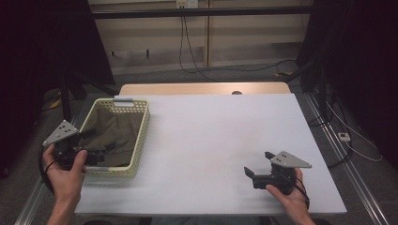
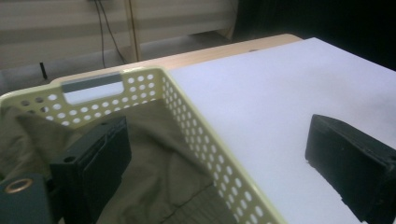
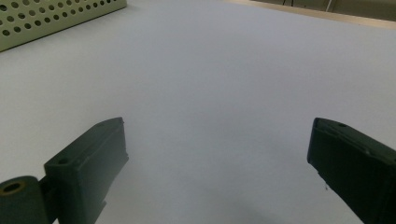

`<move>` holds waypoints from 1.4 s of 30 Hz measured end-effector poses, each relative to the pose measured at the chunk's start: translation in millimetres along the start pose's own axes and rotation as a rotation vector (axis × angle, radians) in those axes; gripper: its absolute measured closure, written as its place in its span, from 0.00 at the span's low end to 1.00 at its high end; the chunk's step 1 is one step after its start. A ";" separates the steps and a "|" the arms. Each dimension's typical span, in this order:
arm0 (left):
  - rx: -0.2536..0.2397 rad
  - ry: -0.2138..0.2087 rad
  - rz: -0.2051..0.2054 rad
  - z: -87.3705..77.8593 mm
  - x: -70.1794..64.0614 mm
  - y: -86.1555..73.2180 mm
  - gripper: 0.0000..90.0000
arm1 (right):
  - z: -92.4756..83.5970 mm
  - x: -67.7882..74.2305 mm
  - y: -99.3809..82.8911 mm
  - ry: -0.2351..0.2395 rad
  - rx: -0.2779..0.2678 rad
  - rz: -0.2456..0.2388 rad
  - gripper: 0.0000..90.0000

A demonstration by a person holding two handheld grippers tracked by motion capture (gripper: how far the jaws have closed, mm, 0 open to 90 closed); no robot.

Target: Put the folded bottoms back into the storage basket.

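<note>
Hovering with black jaws spread wide, left gripper (image 1: 96, 156) straddling the near right wall of the pale yellow perforated plastic basket (image 1: 141, 134), one jaw inside over the crumpled olive-green cloth (image 1: 110, 134), the other outside over the white table top (image 1: 225, 136); nothing pinched yet. Probably lining up to dip in and take the cloth, judging by the inner jaw hanging close above the folds. Lying bunched in the basket at the table's left side, the cloth filling most of the floor there, well apart from the other tool. Resting low near the table's front right, right gripper (image 1: 257, 169) also spread and empty, pointing across bare surface toward the basket, likely kept clear as a landing spot.
</note>
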State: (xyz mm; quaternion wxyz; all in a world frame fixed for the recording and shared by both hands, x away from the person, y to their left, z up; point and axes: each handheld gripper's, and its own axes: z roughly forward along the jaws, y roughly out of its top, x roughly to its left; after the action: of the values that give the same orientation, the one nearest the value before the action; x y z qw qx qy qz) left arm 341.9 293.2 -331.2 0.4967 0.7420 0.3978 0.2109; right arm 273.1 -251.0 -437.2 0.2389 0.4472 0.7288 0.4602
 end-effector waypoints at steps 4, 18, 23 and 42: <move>0.022 -0.002 0.015 9.7 -17.3 -0.8 0.08 | -0.1 -0.1 0.0 0.001 -0.001 -0.001 0.05; 0.025 -0.128 0.088 48.3 -55.3 8.2 0.08 | 1.0 0.7 0.0 0.008 0.006 -0.005 0.05; 0.033 -0.131 0.122 61.9 -68.7 8.7 0.08 | 0.5 0.3 -0.1 0.009 0.005 -0.008 0.05; 0.109 -0.211 0.136 110.9 -102.9 -21.3 0.08 | 1.5 1.2 -0.3 0.021 0.013 -0.012 0.05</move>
State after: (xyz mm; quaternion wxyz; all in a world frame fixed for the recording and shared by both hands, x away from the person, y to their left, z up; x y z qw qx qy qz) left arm 351.1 151.8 -388.3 0.4794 0.8111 0.3030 0.1429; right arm 273.5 -249.3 -438.1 0.2311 0.4393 0.7370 0.4588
